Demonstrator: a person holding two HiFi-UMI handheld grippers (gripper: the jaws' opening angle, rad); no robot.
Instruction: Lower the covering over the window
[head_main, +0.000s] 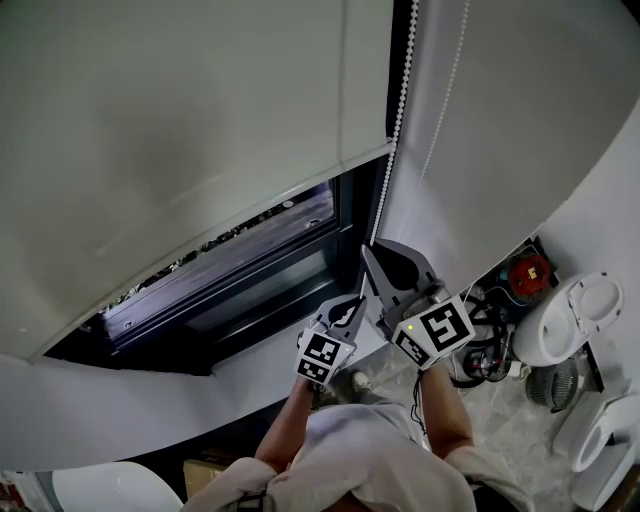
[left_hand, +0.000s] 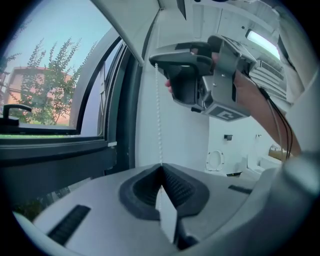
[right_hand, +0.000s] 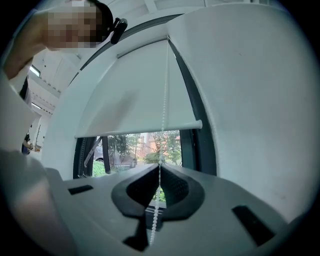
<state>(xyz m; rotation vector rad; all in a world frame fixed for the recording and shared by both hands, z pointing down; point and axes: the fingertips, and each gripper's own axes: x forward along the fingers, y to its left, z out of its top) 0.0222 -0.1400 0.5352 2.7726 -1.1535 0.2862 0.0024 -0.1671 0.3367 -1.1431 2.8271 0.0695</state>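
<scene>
One white fabric roller blind (head_main: 190, 120) hangs partway, dark-framed window (head_main: 240, 265) uncovered below its bottom edge; left hand-held gripper (head_main: 352, 303) and right hand-held gripper (head_main: 372, 258) both clamp one white beaded cord (head_main: 394, 120)

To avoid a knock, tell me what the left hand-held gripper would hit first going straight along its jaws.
Most likely the right hand-held gripper, shut on the same bead chain ahead of the left hand-held gripper; its body sits slightly right of that line, so a miss is possible.
</scene>
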